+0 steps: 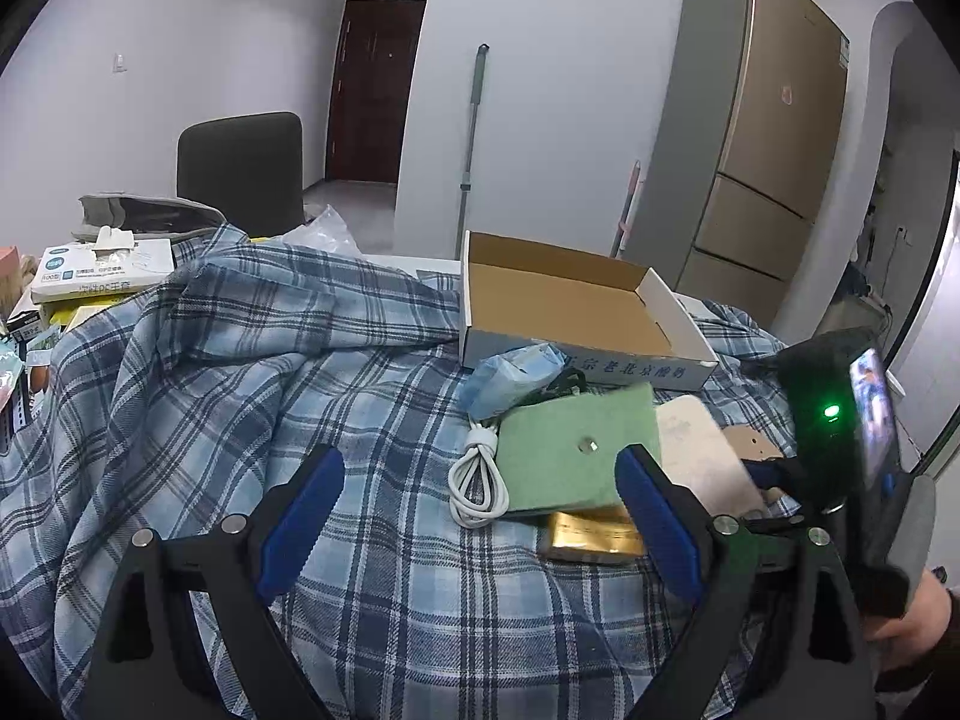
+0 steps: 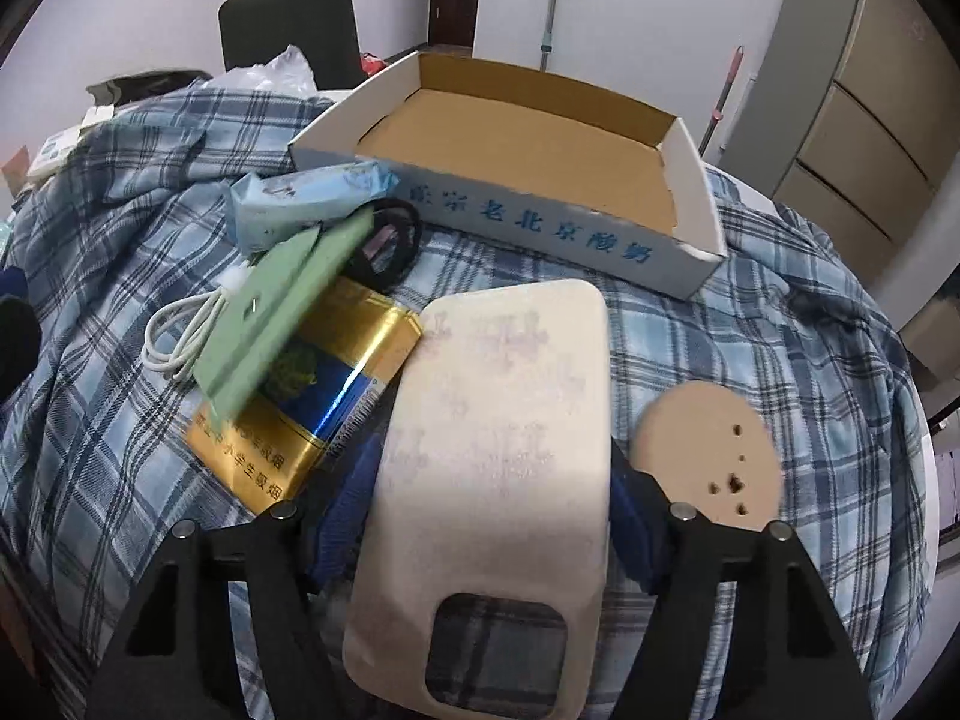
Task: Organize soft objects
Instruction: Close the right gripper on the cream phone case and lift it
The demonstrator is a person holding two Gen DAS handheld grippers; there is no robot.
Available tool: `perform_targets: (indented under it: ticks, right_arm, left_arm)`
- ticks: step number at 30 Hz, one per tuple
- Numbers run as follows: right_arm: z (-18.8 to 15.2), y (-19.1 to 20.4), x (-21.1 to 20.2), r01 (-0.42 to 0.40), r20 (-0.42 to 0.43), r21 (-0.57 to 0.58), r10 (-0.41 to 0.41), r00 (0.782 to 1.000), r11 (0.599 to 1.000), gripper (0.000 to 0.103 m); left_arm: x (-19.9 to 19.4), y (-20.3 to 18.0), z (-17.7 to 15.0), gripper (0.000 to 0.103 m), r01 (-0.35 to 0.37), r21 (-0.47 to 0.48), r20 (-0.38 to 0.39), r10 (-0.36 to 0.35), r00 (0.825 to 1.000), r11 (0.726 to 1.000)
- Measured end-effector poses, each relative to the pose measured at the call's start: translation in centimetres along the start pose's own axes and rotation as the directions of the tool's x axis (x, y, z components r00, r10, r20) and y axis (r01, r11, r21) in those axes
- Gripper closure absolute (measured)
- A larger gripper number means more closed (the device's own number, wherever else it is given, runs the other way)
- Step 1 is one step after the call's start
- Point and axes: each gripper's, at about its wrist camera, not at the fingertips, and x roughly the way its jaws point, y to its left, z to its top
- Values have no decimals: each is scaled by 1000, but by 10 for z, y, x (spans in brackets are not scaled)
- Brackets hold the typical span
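A pale beige phone case [image 2: 498, 420] lies lengthwise between the fingers of my right gripper [image 2: 492, 462]. Both blue pads [image 2: 354, 498] sit against its long edges. Its far end rests over a gold cigarette box [image 2: 312, 414]. A green felt pad [image 2: 282, 312] leans on that box, beside a coiled white cable [image 2: 180, 336], a blue tissue pack [image 2: 300, 198] and a black loop [image 2: 390, 240]. An empty cardboard tray [image 2: 696, 228] stands behind them. My left gripper [image 1: 480, 516] hangs open above the plaid cloth, just short of the green pad [image 1: 570, 450] and the cable [image 1: 474, 480].
A blue plaid cloth [image 1: 210, 390] covers the round table. A tan disc with small holes [image 2: 708, 450] lies right of the case. Tissue boxes [image 1: 102, 270] and clutter fill the far left. A dark chair [image 1: 240, 168], a mop [image 1: 471, 120] and a fridge [image 1: 762, 150] stand behind.
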Motion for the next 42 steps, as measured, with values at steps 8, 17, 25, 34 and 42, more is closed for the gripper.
perform_targets:
  ticks: [8, 17, 25, 34, 42]
  right_arm:
    - [-9, -24, -10, -23, 10, -56, 24, 1000, 998, 34]
    - [-18, -13, -10, 45, 80, -70, -39, 996, 997, 32]
    - [-13, -38, -47, -18, 170, -29, 22, 985, 999, 69]
    - [-20, -72, -52, -8, 214, 66, -6, 977, 998, 24]
    - [-21, -77, -45, -165, 175, -18, 165, 971, 986, 23]
  left_arm:
    - [1, -3, -1, 9, -5, 16, -5, 5, 1000, 1000]
    - [1, -9, -2, 9, -28, 43, -7, 28, 1000, 999]
    - [12, -26, 0, 9, 87, 133, -116, -72, 991, 987]
    - [37, -43, 1, 9, 143, 153, -269, -98, 958, 978]
    - [46, -45, 21, 9, 142, 180, -262, -91, 961, 973]
